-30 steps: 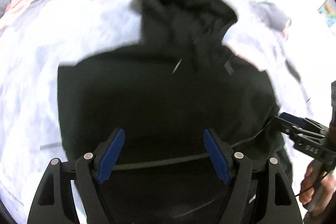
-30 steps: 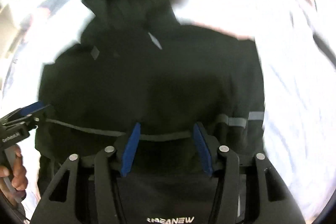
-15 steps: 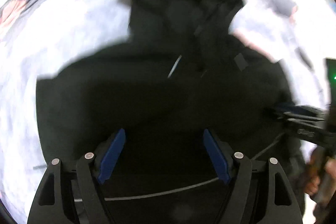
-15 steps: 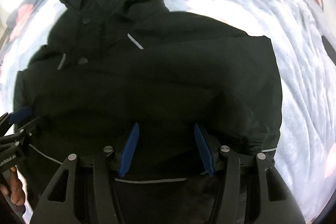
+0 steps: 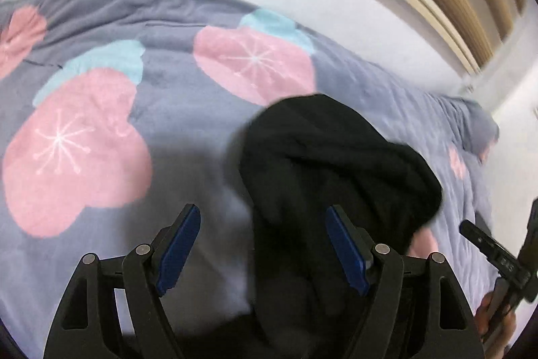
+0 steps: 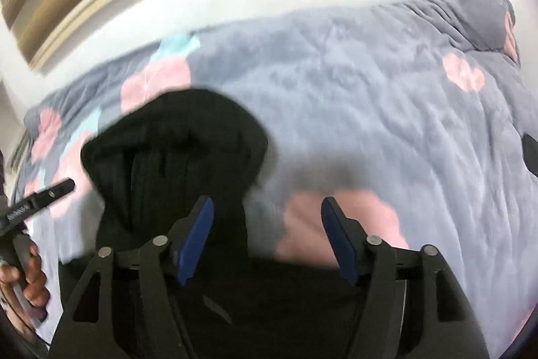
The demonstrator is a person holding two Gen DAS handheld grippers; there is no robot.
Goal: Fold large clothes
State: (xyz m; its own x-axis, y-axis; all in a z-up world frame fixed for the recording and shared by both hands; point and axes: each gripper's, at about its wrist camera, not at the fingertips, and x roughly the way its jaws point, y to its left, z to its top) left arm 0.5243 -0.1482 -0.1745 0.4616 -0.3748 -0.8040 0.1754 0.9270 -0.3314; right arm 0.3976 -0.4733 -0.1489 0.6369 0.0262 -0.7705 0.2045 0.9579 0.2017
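Jacket (image 5: pixel 336 164) black, hood bunched on grey blanket (image 5: pixel 188 130); left gripper (image 5: pixel 262 253), right gripper (image 6: pixel 265 239) spread, right just widened, pinching nothing.

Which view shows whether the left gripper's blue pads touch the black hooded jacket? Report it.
Cannot tell. In the left wrist view the black hooded jacket lies between the open left gripper's pads; blur hides contact.

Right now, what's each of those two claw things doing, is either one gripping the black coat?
Left gripper: open, nothing pinched; the black jacket lies beneath it.
Right gripper: open, jaws just widened, gripping nothing, above the blanket.
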